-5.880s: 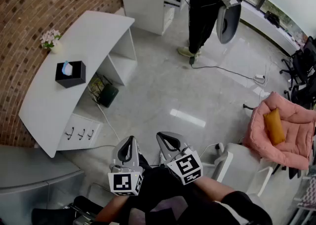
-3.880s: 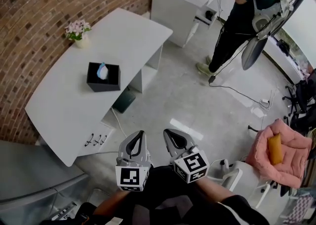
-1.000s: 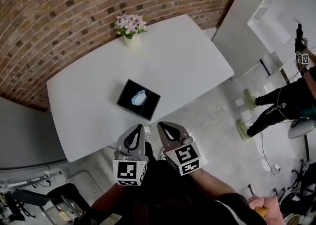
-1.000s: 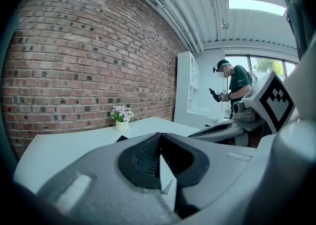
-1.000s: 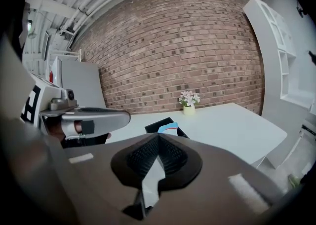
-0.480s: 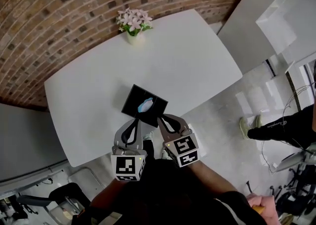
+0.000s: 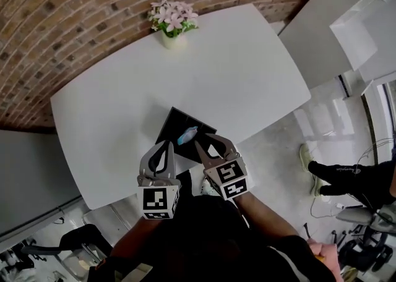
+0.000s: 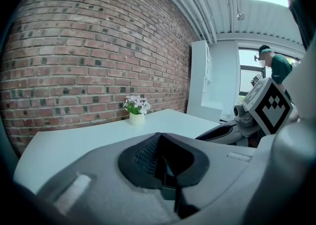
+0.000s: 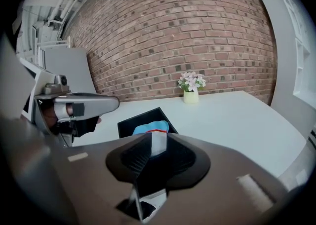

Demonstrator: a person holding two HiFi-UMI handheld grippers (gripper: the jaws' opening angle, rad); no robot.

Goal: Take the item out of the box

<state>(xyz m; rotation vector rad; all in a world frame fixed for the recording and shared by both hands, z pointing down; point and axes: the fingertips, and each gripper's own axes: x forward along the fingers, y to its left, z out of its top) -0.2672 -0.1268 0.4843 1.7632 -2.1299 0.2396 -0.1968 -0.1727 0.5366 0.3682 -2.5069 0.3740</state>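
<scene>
A black open-topped box [image 7: 175, 121] stands near the front edge of the white table [image 7: 247, 76]. A light blue item with a red stripe [image 7: 187, 134] pokes out of the box. My right gripper [image 7: 208, 142] hovers at the box's near right corner. Its jaws have just been opening, and nothing is between them. In the right gripper view the item [image 9: 150, 128] shows through the gap of the right gripper [image 9: 159, 139], just ahead, with the box [image 9: 129, 126] around it. My left gripper [image 7: 166, 146] is shut and empty at the box's near left side.
A small vase of pink flowers [image 7: 173, 24] stands at the table's far edge by the brick wall [image 7: 74, 2]. A person [image 7: 352, 172] stands on the floor to the right. A grey cabinet [image 7: 25, 169] flanks the table on the left.
Both grippers have moved forward and down over the table's front edge toward the box. The right gripper's jaws have parted from shut to open. The left stays shut.
</scene>
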